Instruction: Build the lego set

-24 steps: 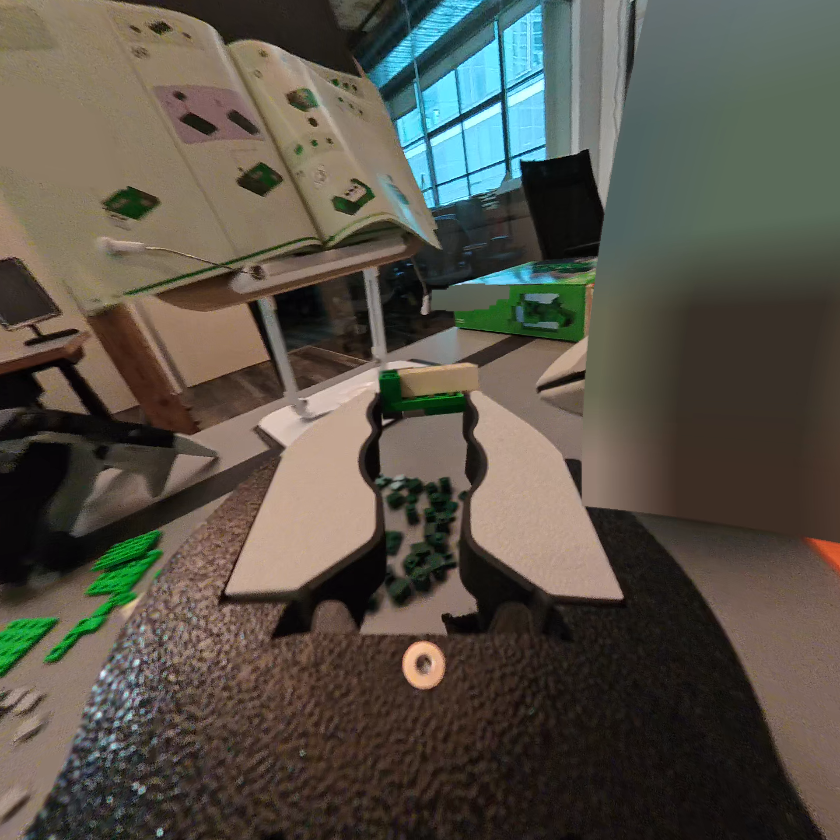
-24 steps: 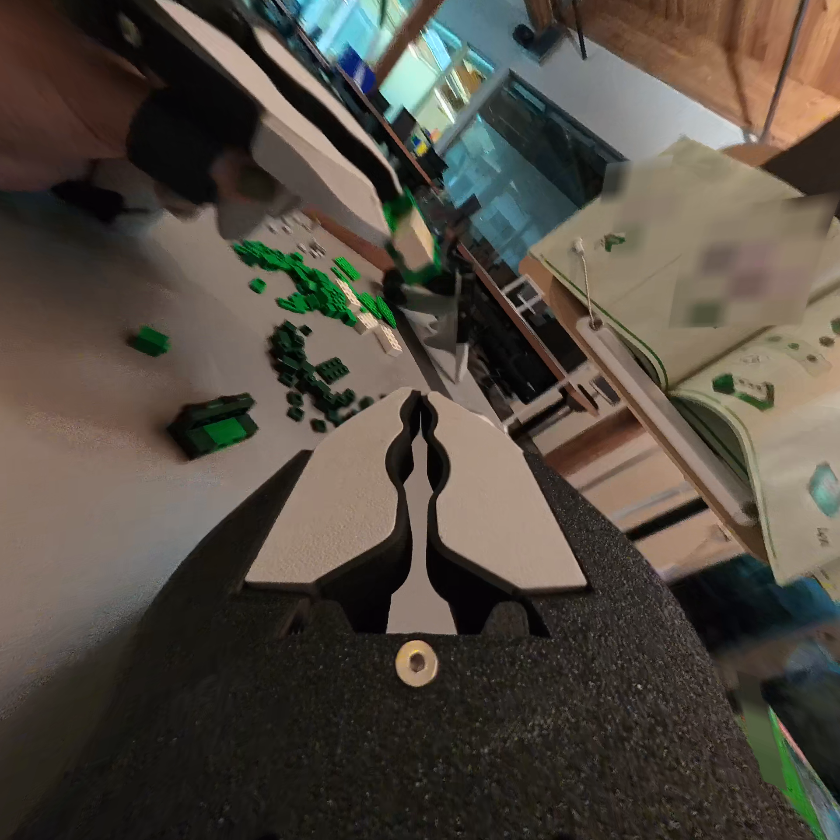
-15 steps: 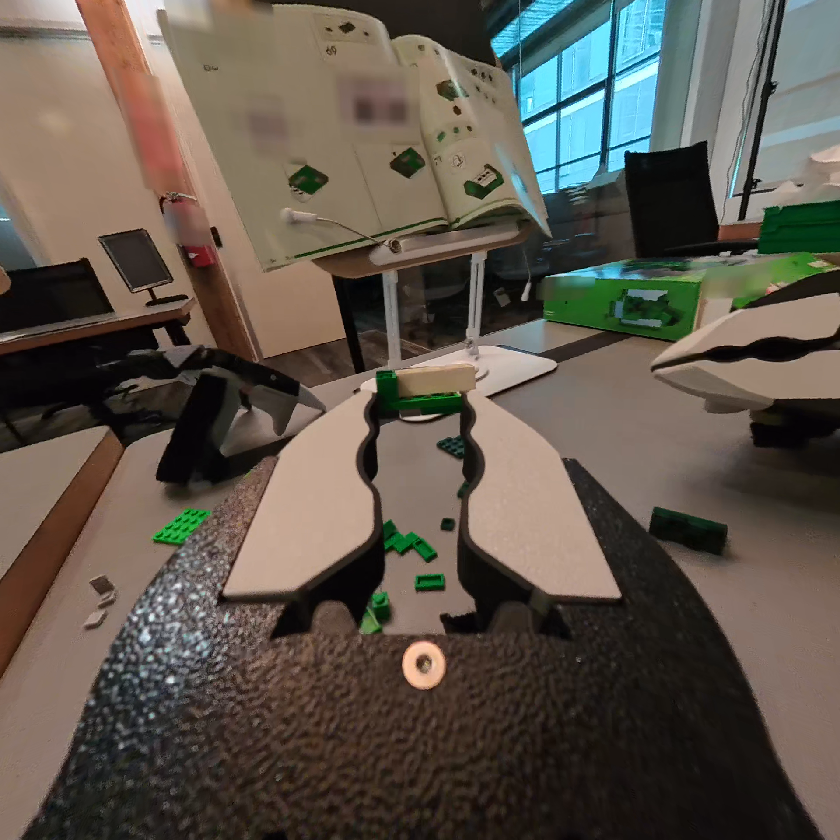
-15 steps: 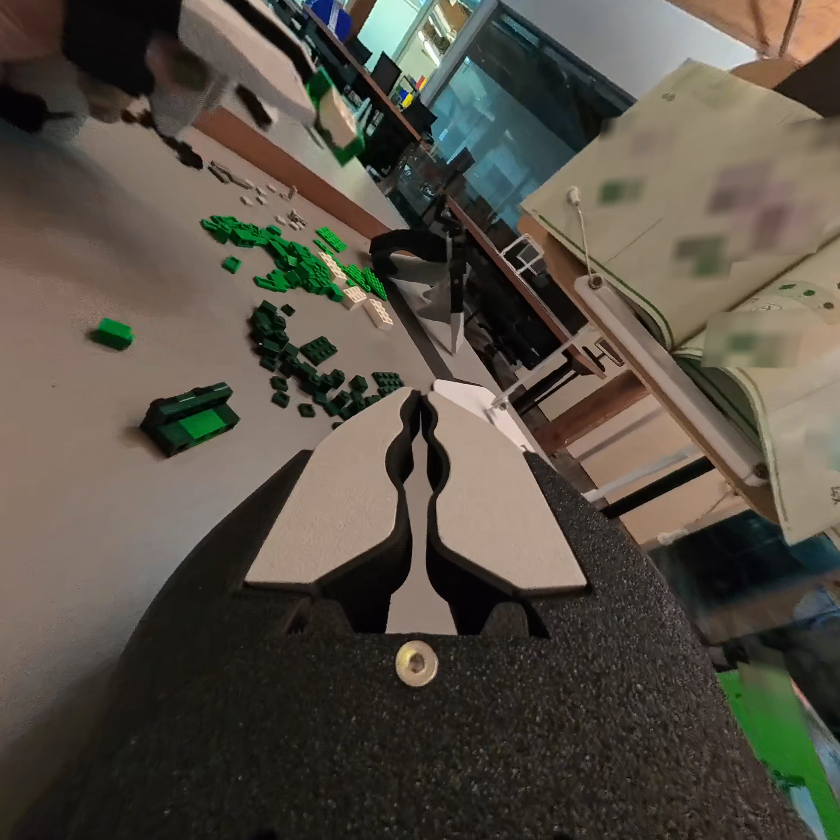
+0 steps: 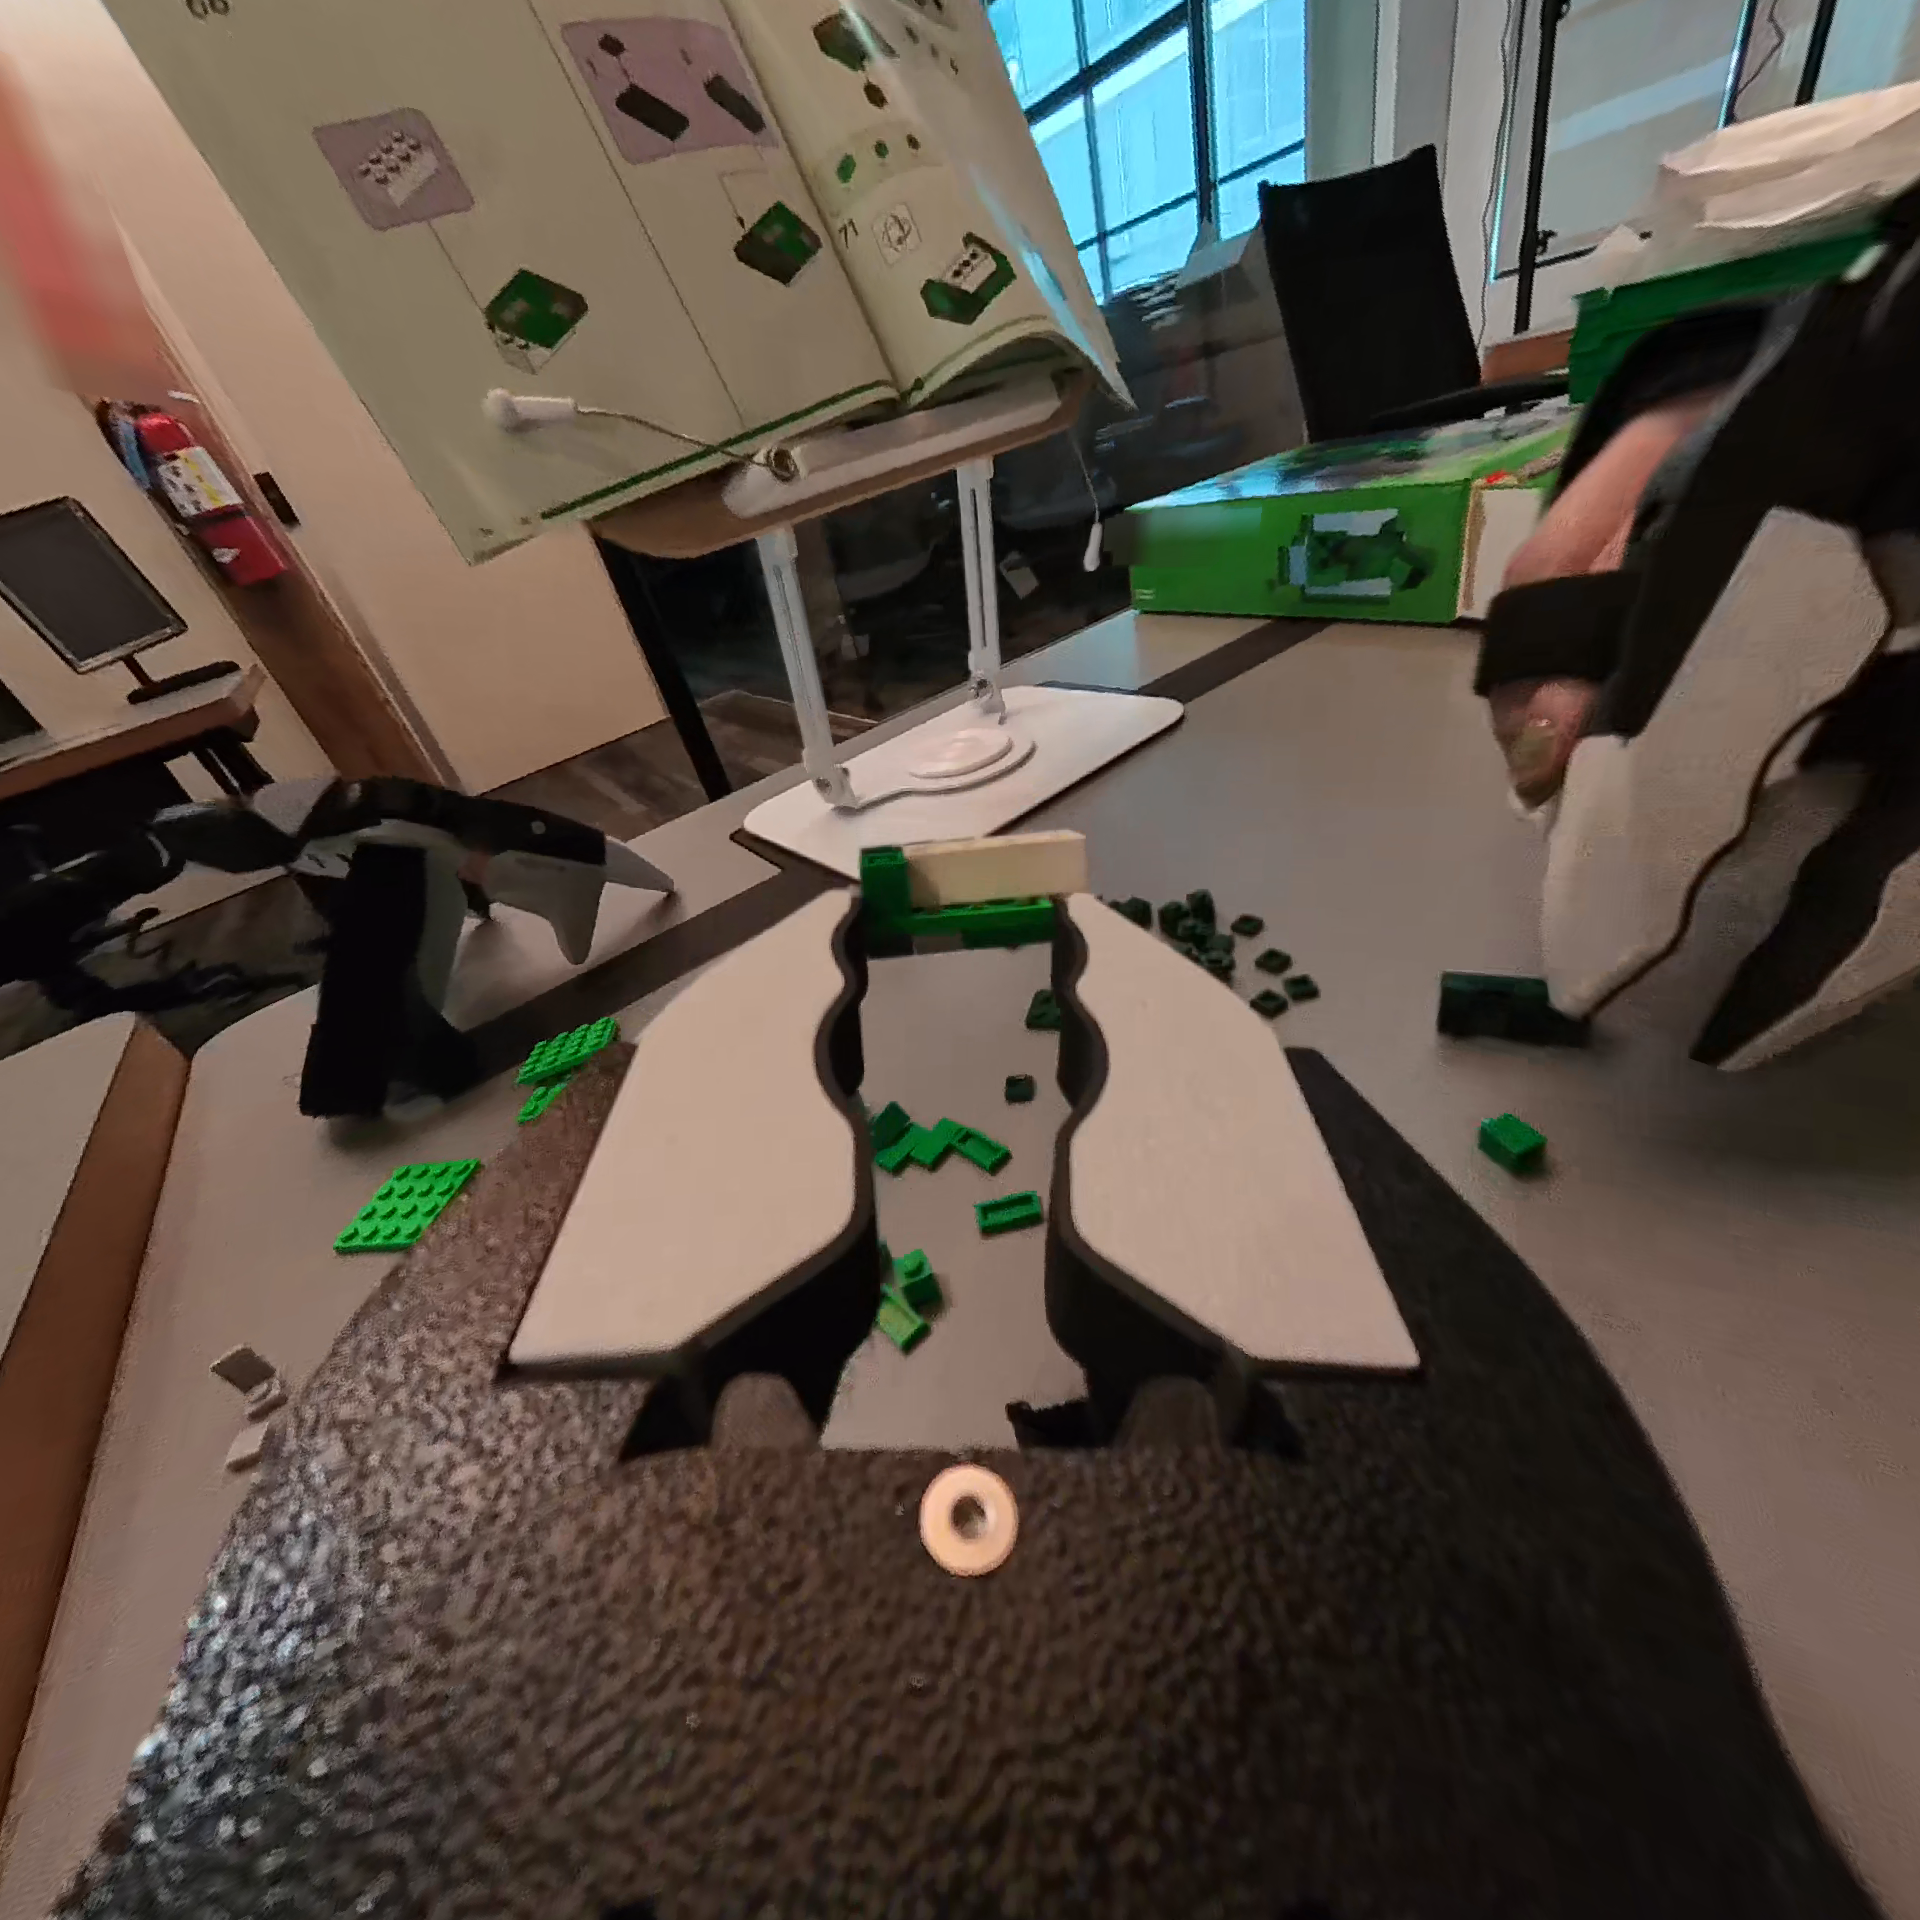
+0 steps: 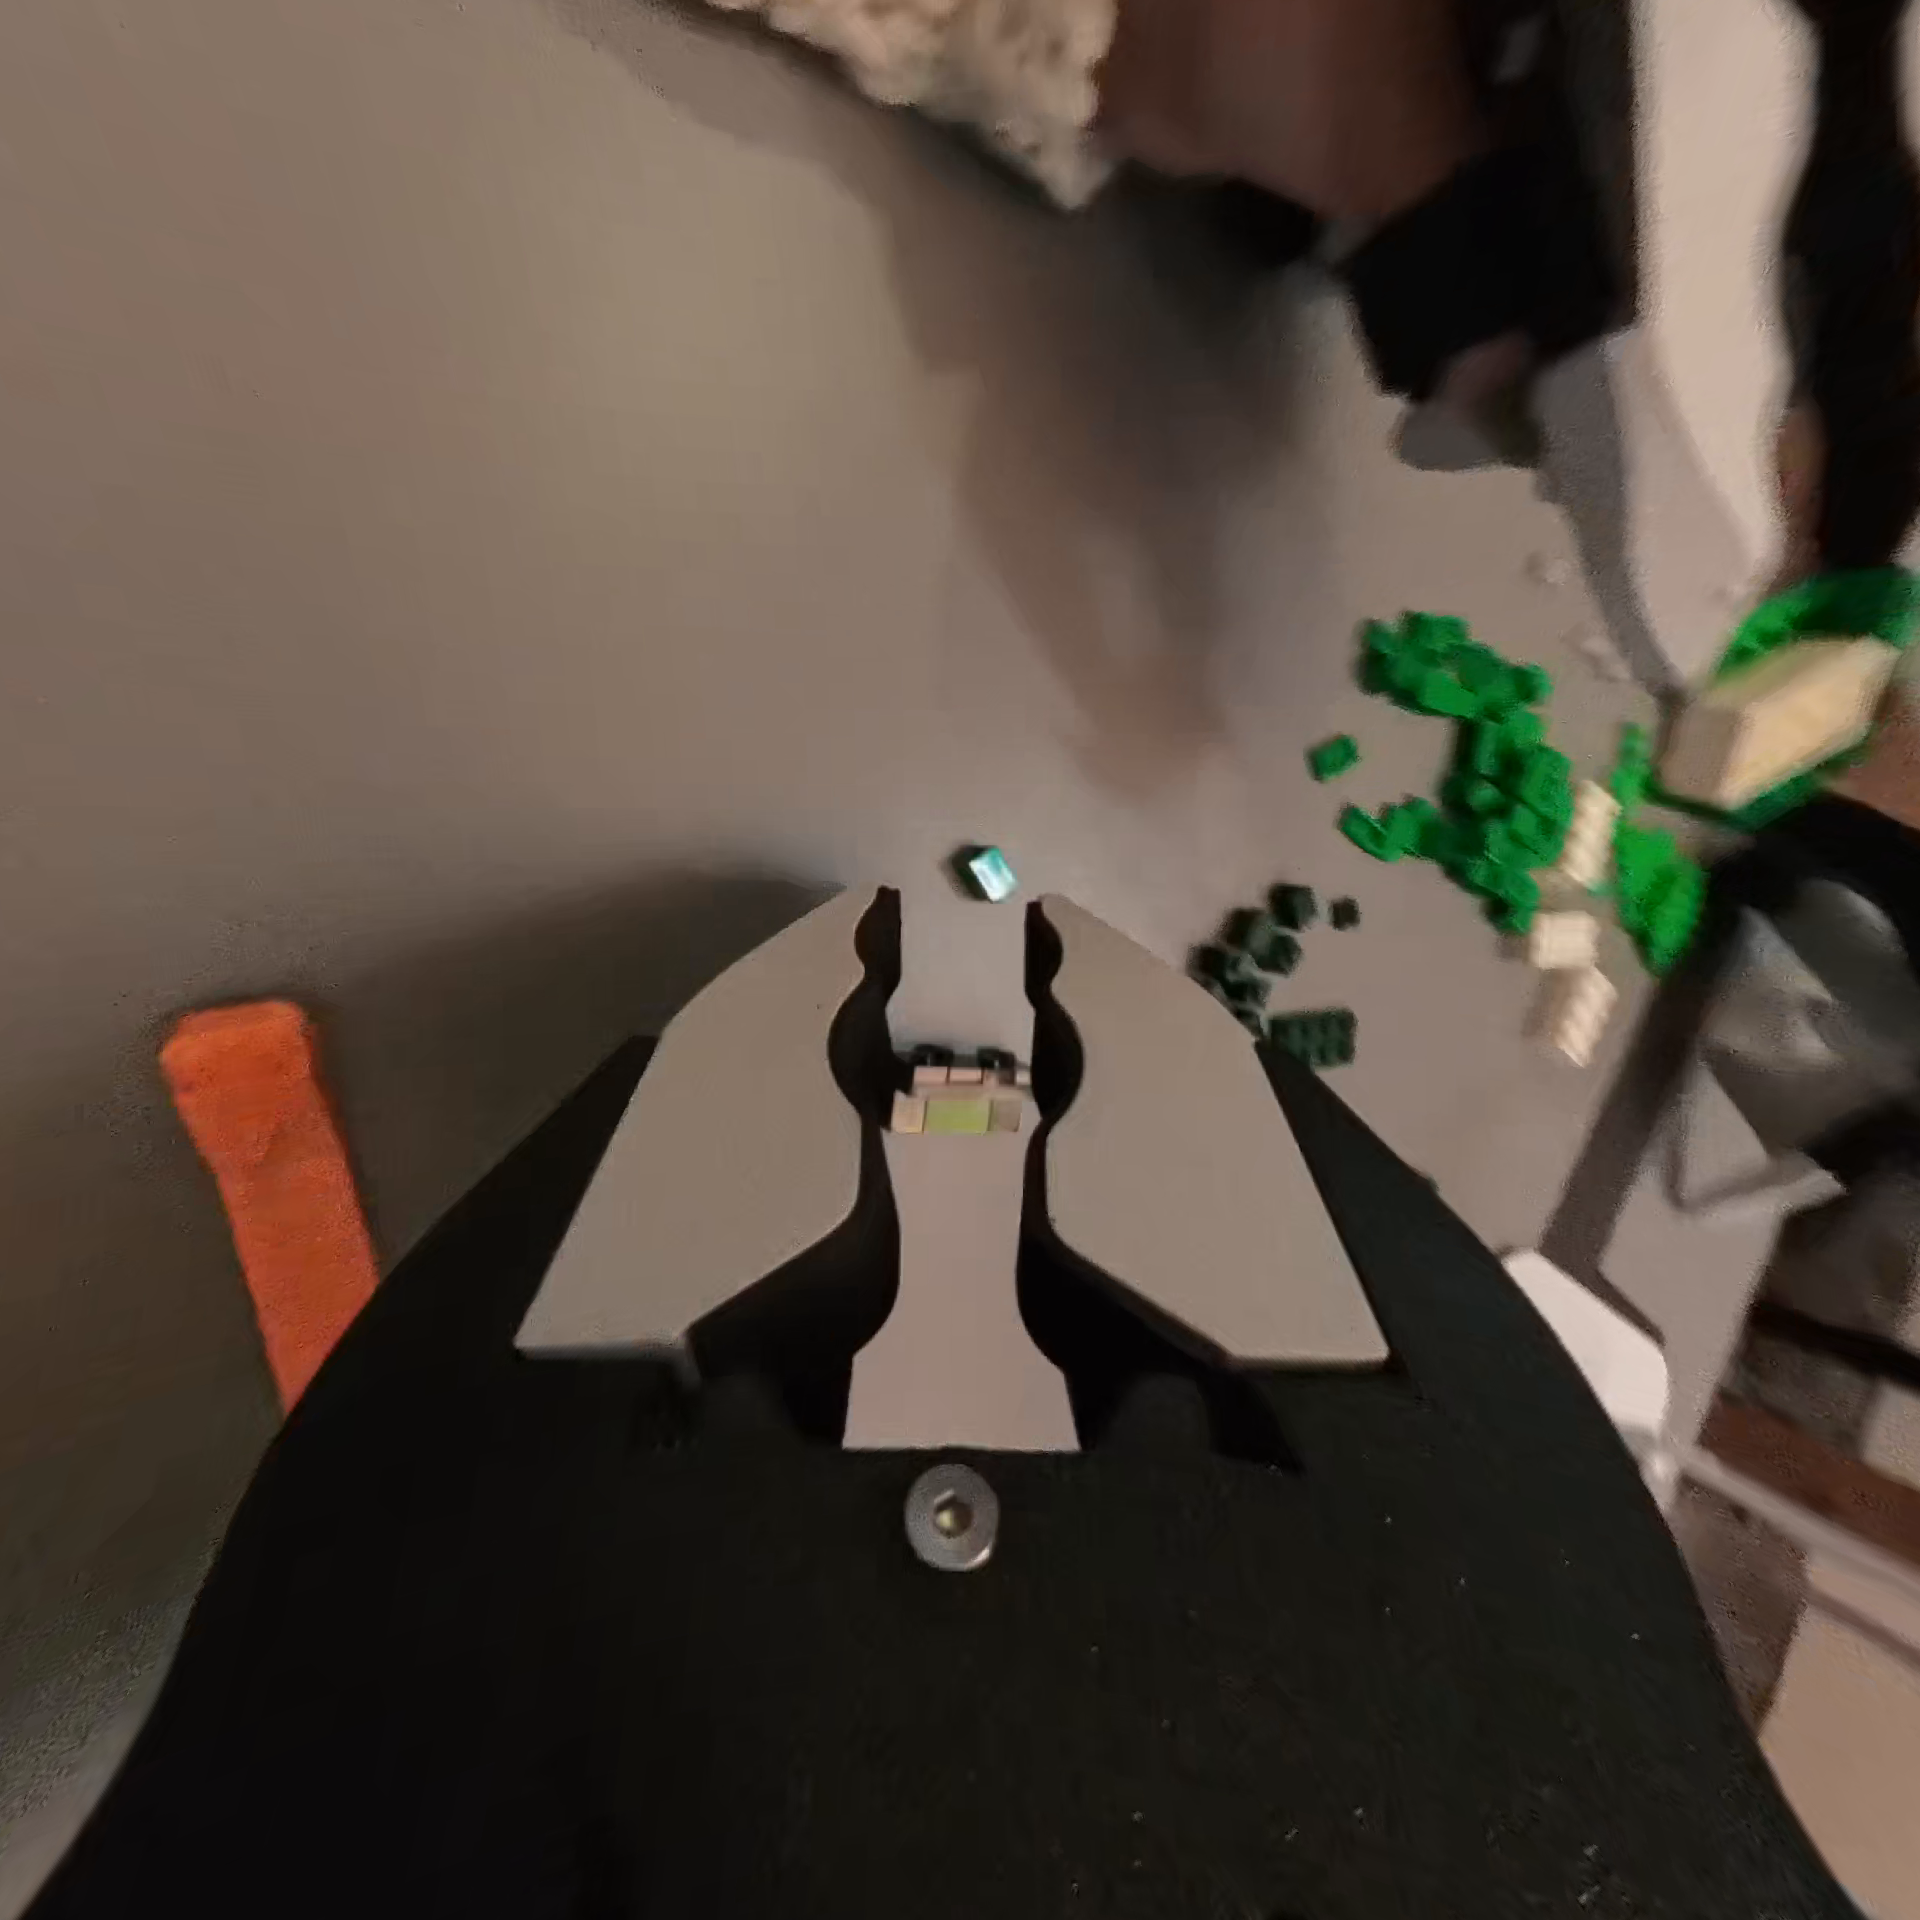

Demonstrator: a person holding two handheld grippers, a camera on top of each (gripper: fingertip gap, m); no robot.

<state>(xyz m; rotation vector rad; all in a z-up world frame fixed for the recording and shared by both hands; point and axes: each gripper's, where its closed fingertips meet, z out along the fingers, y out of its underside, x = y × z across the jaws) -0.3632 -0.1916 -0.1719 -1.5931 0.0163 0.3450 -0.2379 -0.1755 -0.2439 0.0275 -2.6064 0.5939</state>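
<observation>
My left gripper [image 5: 961, 914] is shut on a small green and cream lego assembly [image 5: 977, 883] and holds it above the grey table [image 5: 1351, 790]. It also shows blurred at the right of the right wrist view [image 6: 1766, 727]. My right gripper [image 6: 961, 914] is open and points down at the table. A small dark green assembly [image 6: 956, 1091] lies between its fingers; I cannot tell if they touch it. In the left wrist view the right gripper [image 5: 1621, 1018] hangs at the right, its tips by the same dark assembly [image 5: 1496, 1006].
Loose green pieces [image 5: 935, 1143] and dark green pieces [image 5: 1205, 935] lie on the table, with green plates [image 5: 405, 1205] at the left. An open instruction book [image 5: 623, 208] stands on a white stand [image 5: 966, 748]. A green box [image 5: 1309, 551] sits behind. An orange strip [image 6: 260, 1143] lies left.
My right gripper has swung down toward the table and opened around the dark green assembly. My left gripper still holds its assembly and has shifted a little.
</observation>
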